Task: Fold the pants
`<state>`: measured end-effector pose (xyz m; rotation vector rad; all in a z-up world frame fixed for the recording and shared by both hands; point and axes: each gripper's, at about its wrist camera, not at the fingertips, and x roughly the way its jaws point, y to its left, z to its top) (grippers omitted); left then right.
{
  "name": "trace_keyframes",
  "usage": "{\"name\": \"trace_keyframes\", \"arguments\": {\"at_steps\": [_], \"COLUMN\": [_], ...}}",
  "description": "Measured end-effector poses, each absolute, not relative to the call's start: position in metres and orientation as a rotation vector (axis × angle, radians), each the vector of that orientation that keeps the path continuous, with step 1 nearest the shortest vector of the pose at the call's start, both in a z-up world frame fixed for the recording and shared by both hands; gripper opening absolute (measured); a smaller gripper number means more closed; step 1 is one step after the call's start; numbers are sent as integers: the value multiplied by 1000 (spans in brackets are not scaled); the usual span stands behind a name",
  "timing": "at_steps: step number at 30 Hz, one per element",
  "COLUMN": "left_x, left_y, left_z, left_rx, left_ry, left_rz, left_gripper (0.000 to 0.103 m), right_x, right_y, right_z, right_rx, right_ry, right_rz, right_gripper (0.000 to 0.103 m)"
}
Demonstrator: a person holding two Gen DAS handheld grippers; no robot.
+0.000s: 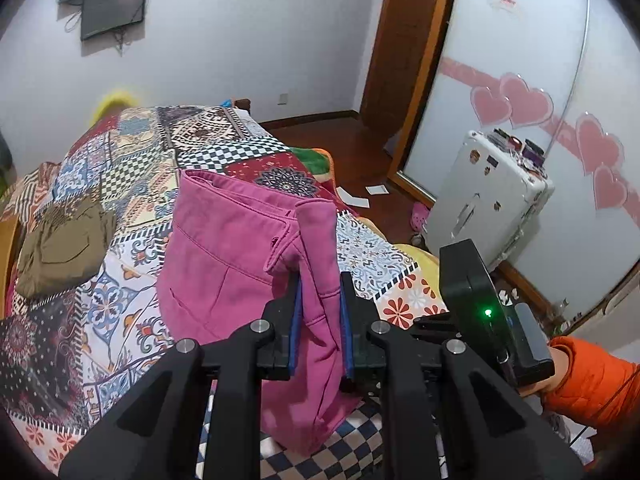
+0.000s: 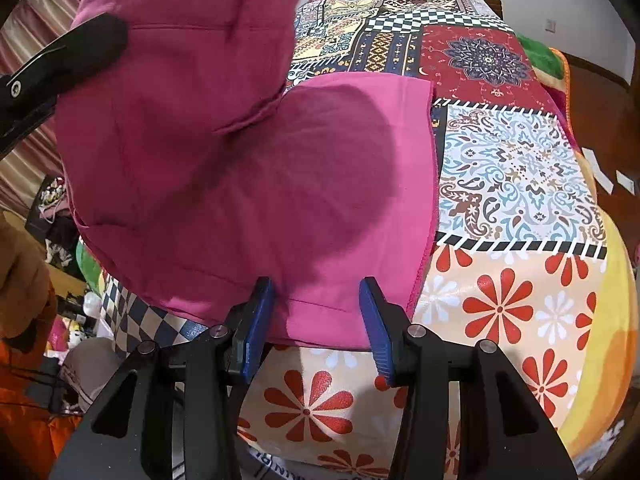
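I hold two grippers, one in each hand. My left gripper (image 1: 320,284) is clenched on a fold of the pink pants (image 1: 240,248); its two blue pads press the cloth from both sides, and this part of the pants hangs lifted above the bed. My right gripper (image 2: 316,300) stands released: its two blue fingers (image 2: 256,320) are apart, the hem of the pants (image 2: 320,312) lies between them, and I do not see the pads pressing on it. In the right wrist view the lower part of the pants lies flat on the patchwork bedspread (image 2: 520,184), and the upper part is raised at the top left, where the black finger of my left gripper (image 2: 72,52) shows against the cloth.

I count one pair of pink pants. On the bedspread, well apart to the left, lies one olive-brown garment (image 1: 64,248), folded. On the wall hang two dark screens (image 1: 112,8). Beside the bed stands one white suitcase (image 1: 488,196), and on the floor near it I see two white papers (image 1: 356,200). One orange sleeve (image 1: 592,384) shows at the right edge.
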<state>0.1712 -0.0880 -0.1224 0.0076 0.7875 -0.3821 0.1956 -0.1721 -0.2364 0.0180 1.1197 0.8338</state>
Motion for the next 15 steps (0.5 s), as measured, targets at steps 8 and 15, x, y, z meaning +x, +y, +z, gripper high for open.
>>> {"name": "trace_keyframes", "arguments": {"at_steps": [8, 15], "left_x": [188, 198], "left_y": [-110, -121], "left_z": [-137, -151], "left_rx": [-3, -3], "left_ry": [837, 884], "left_rz": [-445, -478], "left_gripper": [16, 16], "right_x": [197, 201], "right_y": [-182, -210], "right_z": [-235, -209], "right_rx": [52, 57], "right_ry": [1113, 1060], "right_rz": [843, 800], "right_gripper": [43, 42]}}
